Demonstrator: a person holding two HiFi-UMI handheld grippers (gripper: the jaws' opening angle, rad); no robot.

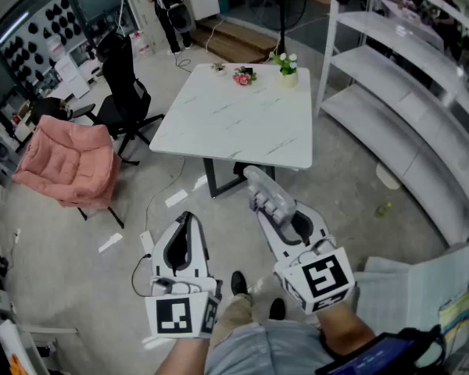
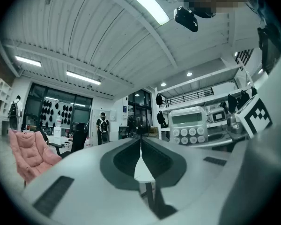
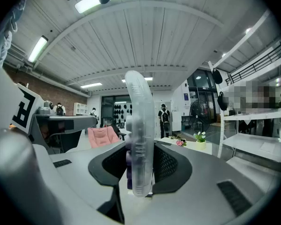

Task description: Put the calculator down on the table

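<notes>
A translucent white calculator [image 1: 264,190] with purple-grey keys stands on edge between the jaws of my right gripper [image 1: 280,213], which is shut on it. In the right gripper view the calculator [image 3: 139,135] rises edge-on out of the jaws. It is held in the air, short of the near edge of the white marble-look table [image 1: 234,123]. My left gripper [image 1: 187,219] hangs beside it at the left, shut, with nothing in it. In the left gripper view its jaws meet in a line, and the calculator [image 2: 189,123] shows its display and keys at the right.
Pink flowers [image 1: 244,75] and a small potted plant [image 1: 288,67] sit at the table's far edge. A pink chair [image 1: 66,162] and a black office chair [image 1: 125,92] stand to the left, white shelves [image 1: 406,92] to the right. A person [image 1: 168,10] stands far back.
</notes>
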